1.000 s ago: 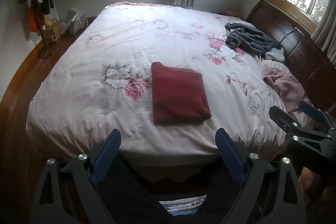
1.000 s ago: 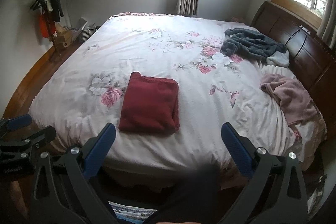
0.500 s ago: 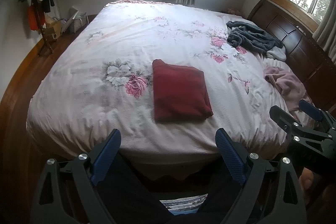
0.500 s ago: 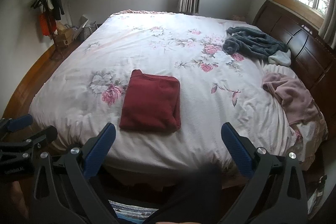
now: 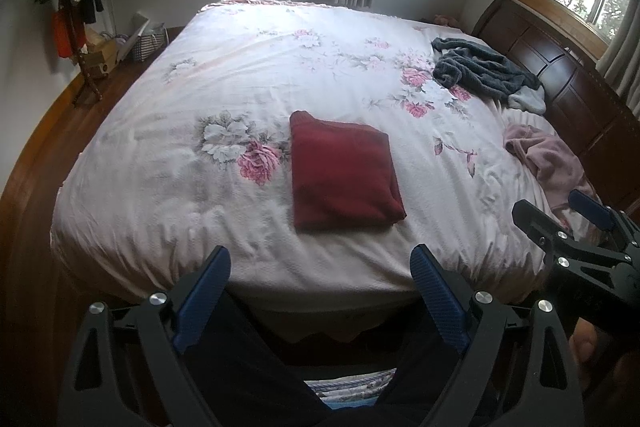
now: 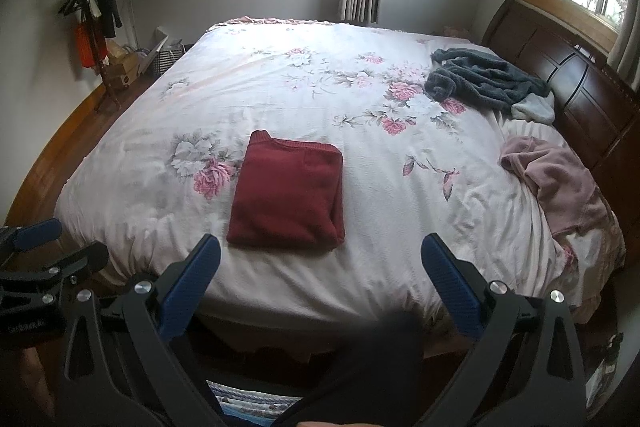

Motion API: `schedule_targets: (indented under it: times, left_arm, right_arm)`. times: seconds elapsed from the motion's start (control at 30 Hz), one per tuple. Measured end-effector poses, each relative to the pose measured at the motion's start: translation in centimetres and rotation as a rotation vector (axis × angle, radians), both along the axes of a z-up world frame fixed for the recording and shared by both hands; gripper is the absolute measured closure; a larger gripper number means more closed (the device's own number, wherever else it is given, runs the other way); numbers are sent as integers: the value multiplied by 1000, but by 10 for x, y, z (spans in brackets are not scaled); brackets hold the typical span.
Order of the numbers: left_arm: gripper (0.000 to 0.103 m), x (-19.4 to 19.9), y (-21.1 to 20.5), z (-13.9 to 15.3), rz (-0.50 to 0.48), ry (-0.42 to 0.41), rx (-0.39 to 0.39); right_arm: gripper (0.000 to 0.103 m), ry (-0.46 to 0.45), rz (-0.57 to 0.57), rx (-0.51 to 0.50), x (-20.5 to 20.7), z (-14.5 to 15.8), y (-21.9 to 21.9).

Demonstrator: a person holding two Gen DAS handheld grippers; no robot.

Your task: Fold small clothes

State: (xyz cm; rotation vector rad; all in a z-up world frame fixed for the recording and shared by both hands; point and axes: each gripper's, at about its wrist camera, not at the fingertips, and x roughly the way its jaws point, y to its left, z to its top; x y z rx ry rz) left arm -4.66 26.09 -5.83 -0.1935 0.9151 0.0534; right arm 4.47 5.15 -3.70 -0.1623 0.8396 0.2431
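Two tools in view, both empty. Left wrist view: left tool spread wide, blue pads gripping nothing, held off the near edge of the bed. Folded red garment lies flat on the floral cover, straight ahead of the tool and slightly above the gap between its pads, not touching. Grey garment, crumpled, far ahead to the right near the headboard. Pink garment, crumpled, ahead right at the bed's edge. Right tool enters at the right margin, jaws parted, nothing between them.

Right wrist view: right tool spread wide, empty, short of the bed edge. Red garment just ahead, left of the tool's centre line. Grey garment far ahead right; pink garment to the right. Left tool shows at the left margin, apart from the bed cover
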Motion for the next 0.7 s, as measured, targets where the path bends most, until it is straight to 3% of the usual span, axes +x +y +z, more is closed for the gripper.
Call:
schedule_targets:
  times: [0.7]
  left_arm:
    - [11,-1,0,-7,-6,7,2]
  right_arm:
    - [3,3,-1,-2,1,-3,-1]
